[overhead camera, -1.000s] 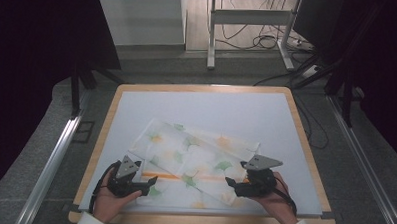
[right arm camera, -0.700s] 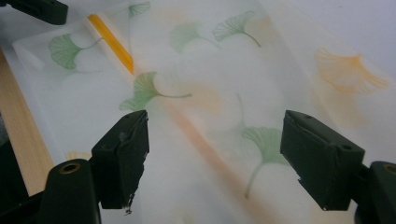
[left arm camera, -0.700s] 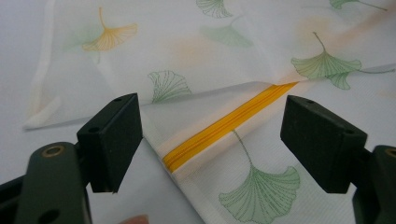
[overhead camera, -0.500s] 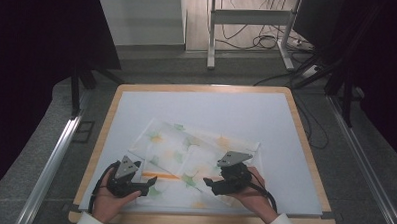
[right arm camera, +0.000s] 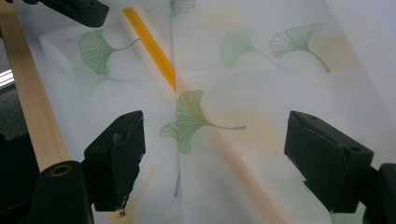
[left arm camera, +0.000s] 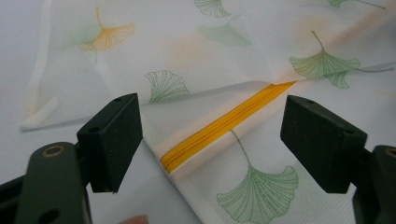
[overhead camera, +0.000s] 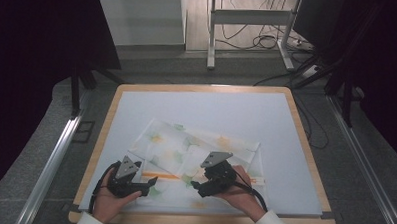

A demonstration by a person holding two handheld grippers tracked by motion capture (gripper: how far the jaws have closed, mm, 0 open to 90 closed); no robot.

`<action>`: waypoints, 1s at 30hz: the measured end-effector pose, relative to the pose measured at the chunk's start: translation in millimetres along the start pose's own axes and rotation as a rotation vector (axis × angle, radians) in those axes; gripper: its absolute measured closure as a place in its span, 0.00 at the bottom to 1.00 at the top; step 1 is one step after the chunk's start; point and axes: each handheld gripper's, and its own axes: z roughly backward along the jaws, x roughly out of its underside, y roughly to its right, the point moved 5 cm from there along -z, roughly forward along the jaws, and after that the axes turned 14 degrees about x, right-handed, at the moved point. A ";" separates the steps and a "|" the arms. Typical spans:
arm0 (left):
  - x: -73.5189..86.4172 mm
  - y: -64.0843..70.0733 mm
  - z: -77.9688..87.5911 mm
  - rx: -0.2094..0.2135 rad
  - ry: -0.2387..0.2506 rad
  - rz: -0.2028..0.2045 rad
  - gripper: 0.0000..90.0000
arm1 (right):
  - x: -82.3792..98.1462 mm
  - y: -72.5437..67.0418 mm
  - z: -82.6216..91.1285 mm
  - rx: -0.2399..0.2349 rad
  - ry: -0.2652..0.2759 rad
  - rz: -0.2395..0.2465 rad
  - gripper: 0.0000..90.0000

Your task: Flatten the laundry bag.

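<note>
Two claws over white leaf-print cloth [overhead camera: 200, 157] lying folded on near half of surface [overhead camera: 286, 120]. Left claw [left arm camera: 212, 144]: jaws wide apart, straddling yellow stripe [left arm camera: 224, 125], nothing held. Right claw [right arm camera: 212, 154]: jaws apart above green leaf print, seemingly not touching cloth. Right gripper view adds wooden surface edge [right arm camera: 28, 102]; high view gives whole cloth outline.

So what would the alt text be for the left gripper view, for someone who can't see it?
Two open black jaws of the left hand-held gripper frame a white cloth printed with green and orange ginkgo leaves. A bright yellow zipper runs diagonally between the jaws, partly tucked under a fold of the cloth, which lies on a pale table.
</note>
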 end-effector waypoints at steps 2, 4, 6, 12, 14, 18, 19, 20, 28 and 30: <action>0.0 0.0 -0.2 0.000 0.000 0.000 0.23 | -2.8 -4.7 -3.4 -0.008 -0.005 0.006 0.23; -0.1 0.2 -0.2 -0.001 0.000 0.000 0.23 | -3.8 -6.1 -4.5 -0.010 -0.005 0.010 0.23; -0.3 0.5 0.0 -0.002 0.001 -0.001 0.23 | -5.6 -9.6 -7.0 -0.022 -0.010 0.017 0.23; 0.1 -0.4 0.8 0.000 -0.002 -0.005 0.23 | 0.4 -13.8 -14.8 -0.034 -0.064 0.034 0.22; 0.0 -0.4 1.0 0.000 -0.001 -0.006 0.23 | 5.4 -15.6 -18.6 -0.039 -0.101 0.051 0.22; -0.1 -0.1 1.0 0.003 -0.001 -0.007 0.23 | 10.6 -16.9 -24.1 -0.025 -0.141 0.076 0.23; 0.1 0.0 0.3 0.003 -0.004 -0.008 0.23 | 13.6 -18.1 -27.5 -0.017 -0.161 0.084 0.24; 0.1 0.2 -0.1 0.004 -0.005 -0.008 0.23 | 14.9 -18.2 -29.4 -0.005 -0.168 0.093 0.25; 0.0 0.1 0.4 0.002 -0.002 -0.009 0.23 | 19.5 -16.7 -34.7 0.029 -0.204 0.098 0.40; 0.2 0.3 0.2 0.004 -0.005 -0.009 0.23 | 19.9 -14.2 -34.2 0.026 -0.207 0.094 0.45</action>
